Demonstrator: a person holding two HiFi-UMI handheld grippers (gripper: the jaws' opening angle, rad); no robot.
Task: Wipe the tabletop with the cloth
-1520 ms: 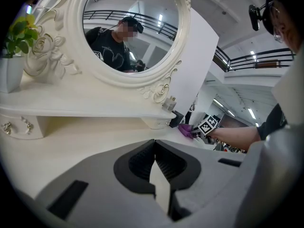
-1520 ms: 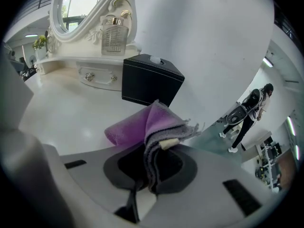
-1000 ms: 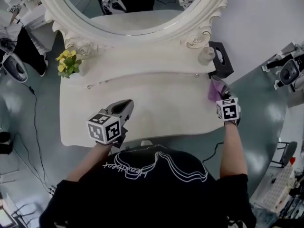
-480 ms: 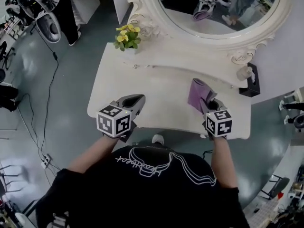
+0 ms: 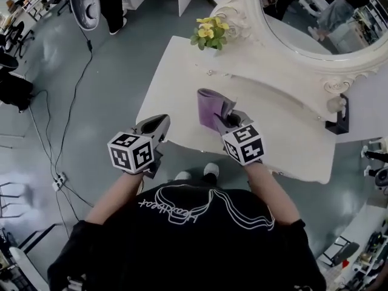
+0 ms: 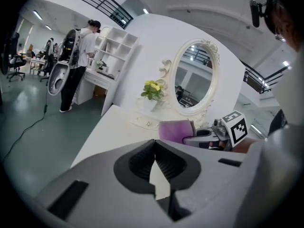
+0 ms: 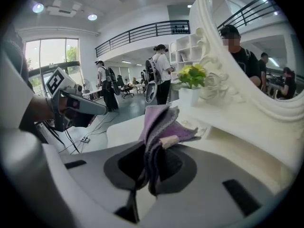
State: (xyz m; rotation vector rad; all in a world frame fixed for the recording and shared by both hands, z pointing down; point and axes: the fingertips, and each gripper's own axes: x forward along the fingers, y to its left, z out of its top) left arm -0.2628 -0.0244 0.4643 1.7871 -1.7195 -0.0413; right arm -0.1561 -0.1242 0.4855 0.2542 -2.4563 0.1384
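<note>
Fingers [image 7: 118, 170] of the right gripper [image 5: 221, 121] clamp the purple cloth [image 5: 209, 105], bunched upright between them; the left gripper [image 5: 161, 122] has its fingers shut, empty.

I wear a black short-sleeved T-shirt [image 5: 182, 247] that fills the bottom of the head view, with a white looping line print [image 5: 200, 208] across it. My left gripper [image 5: 159, 123] and right gripper [image 5: 225, 121] are grey, each with a white cube [image 5: 131, 153] bearing black square markers. Pale shoe tips [image 5: 211, 170] show above the shirt.
</note>
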